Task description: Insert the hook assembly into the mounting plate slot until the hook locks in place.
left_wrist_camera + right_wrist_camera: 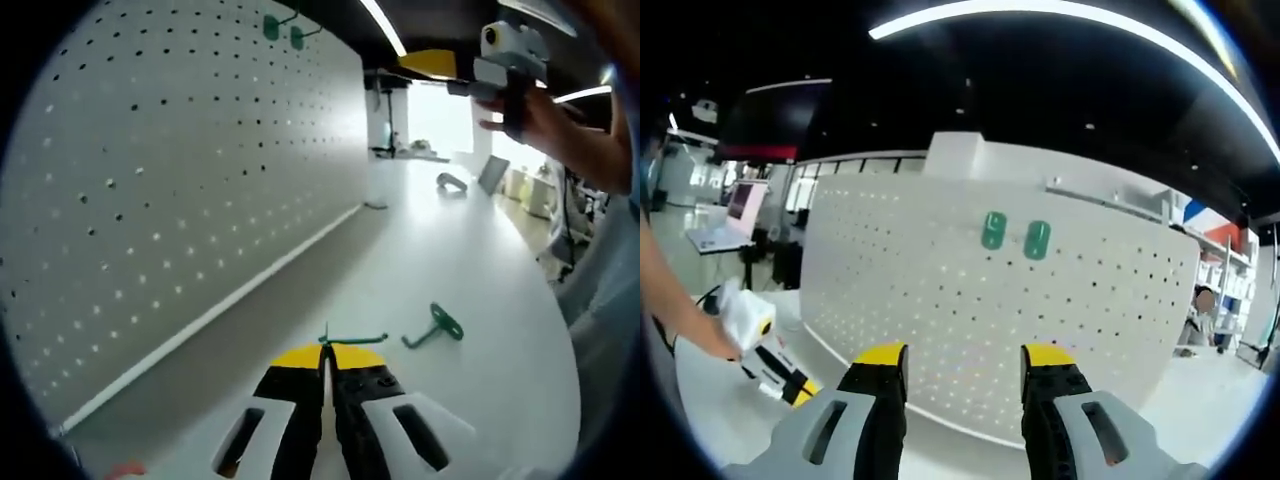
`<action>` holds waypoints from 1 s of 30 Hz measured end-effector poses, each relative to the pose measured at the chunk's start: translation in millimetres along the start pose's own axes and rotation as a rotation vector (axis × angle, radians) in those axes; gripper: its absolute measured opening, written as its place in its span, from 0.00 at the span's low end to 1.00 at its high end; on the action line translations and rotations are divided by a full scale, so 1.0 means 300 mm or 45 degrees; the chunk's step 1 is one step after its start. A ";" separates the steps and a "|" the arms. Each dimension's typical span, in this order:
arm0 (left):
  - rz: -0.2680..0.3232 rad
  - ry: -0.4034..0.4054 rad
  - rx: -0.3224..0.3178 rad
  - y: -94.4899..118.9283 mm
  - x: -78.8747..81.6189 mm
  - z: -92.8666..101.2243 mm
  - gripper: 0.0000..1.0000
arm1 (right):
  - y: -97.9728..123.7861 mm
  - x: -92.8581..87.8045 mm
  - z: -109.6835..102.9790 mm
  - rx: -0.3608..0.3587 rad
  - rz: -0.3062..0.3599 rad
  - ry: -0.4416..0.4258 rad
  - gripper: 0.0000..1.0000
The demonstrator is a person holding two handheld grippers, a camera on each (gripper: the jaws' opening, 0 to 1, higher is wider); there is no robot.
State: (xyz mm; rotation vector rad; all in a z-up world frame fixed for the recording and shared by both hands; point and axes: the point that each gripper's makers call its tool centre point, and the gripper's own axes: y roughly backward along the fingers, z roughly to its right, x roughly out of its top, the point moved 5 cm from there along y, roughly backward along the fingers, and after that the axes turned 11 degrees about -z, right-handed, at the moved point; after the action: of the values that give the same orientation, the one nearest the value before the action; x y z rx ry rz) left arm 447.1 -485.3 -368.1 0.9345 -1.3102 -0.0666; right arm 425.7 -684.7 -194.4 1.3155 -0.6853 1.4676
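White table, pegboard upright; left hand-held gripper pinching green hook; right hand-held gripper spread.

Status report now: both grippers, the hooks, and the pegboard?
Left gripper shut on green hook at table. Right gripper open, facing pegboard. Two green hooks mounted; another hook lies loose.
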 end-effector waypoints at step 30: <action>0.144 -0.127 0.133 0.237 0.233 -0.047 0.02 | 0.012 0.057 -0.204 0.185 0.050 0.074 0.44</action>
State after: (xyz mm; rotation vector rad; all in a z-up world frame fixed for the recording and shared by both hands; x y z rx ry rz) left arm 448.8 -468.7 -268.8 0.9532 -1.4684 0.0438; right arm 401.2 -626.1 -192.4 1.3700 -0.5788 1.6062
